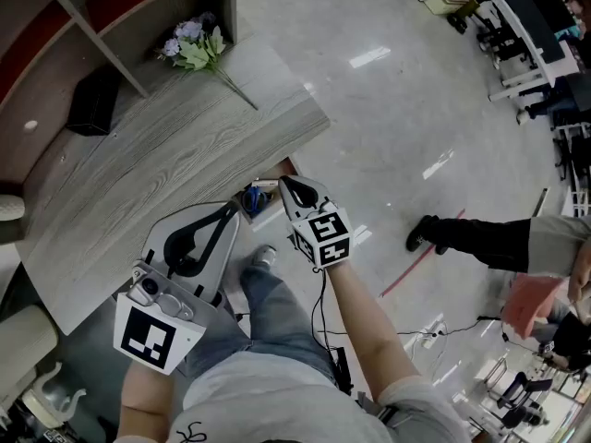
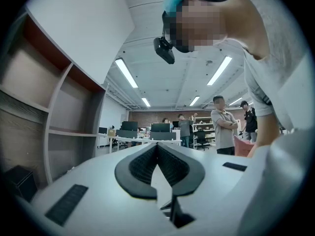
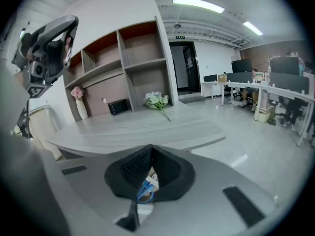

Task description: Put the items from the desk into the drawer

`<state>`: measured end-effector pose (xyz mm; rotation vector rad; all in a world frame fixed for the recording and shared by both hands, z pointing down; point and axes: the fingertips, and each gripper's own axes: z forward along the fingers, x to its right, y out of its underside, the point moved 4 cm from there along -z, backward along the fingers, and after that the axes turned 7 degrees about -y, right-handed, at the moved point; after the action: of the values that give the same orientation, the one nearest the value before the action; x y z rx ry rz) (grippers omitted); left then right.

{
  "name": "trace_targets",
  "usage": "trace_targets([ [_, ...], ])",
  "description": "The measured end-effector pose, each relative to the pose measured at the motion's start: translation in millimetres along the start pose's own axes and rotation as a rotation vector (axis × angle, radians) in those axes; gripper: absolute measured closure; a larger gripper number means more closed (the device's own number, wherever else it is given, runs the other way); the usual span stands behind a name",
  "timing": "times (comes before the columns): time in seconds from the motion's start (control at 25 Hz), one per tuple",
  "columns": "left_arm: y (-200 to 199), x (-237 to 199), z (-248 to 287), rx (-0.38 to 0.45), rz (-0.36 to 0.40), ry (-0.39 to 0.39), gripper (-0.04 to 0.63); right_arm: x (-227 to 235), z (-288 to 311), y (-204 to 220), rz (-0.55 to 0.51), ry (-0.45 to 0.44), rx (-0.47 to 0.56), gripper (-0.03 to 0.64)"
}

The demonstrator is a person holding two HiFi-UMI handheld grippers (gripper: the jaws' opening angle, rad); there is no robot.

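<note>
Flowers (image 1: 196, 48) are lying near the table's (image 1: 166, 169) far right corner, well apart from the open drawer (image 1: 270, 212) under its near edge, and since the left gripper (image 1: 225, 211) and right gripper (image 1: 284, 184) are both hanging there with jaws closed tip to tip and empty, a late opening is risking pushing the bouquet off the edge.

Left tool (image 1: 227, 209): jaws together, nothing between them | Right tool (image 1: 286, 184): jaws together, nothing gripped, just right of the left tool | Right forearm (image 1: 365, 330): bare, reaching forward | Both tools held low before the body
</note>
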<state>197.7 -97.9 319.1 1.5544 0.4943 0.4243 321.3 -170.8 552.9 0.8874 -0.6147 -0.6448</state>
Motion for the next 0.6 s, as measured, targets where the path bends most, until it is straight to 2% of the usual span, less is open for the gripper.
trace_targets([
  [0.24,-13,7,-2,0.019,0.008,0.053,0.586,-32,-32,-47,0.007,-0.03,0.13,0.609],
  [0.6,-34,21,-13,0.036,0.038,0.158,0.586,-89,-101,-119,-0.015,-0.007,0.342,0.609],
])
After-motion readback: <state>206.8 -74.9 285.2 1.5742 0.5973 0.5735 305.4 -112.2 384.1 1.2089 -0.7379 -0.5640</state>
